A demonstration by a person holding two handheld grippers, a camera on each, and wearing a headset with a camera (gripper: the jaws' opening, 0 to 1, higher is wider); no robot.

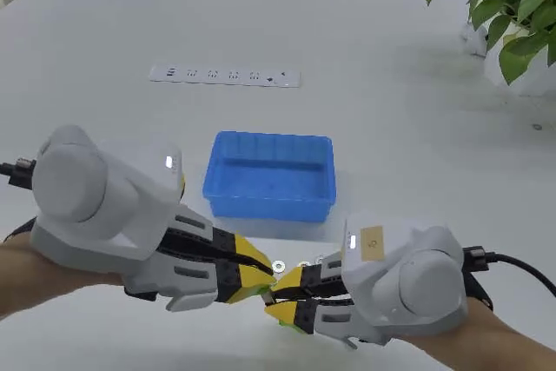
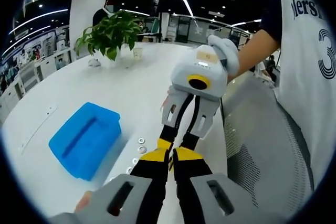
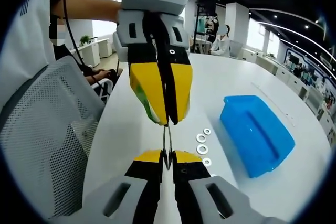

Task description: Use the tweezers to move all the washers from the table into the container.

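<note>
Thin metal tweezers [image 3: 167, 142] run between the two grippers, which meet tip to tip just above the white table. My right gripper [image 3: 167, 157] is shut on one end and my left gripper [image 3: 168, 121] on the other. In the head view the left gripper [image 1: 266, 275] comes from the left and the right gripper [image 1: 278, 289] from the right. Several small washers [image 3: 201, 149] lie on the table beside the tips, between them and the blue container [image 3: 257, 132]. The washers [image 1: 278, 265] sit just in front of the container [image 1: 269, 175], which looks empty.
A white power strip [image 1: 224, 76] lies beyond the container. A potted plant [image 1: 512, 6] stands at the far right corner. A mesh office chair [image 3: 47, 145] is close to the table's near edge, beside the person.
</note>
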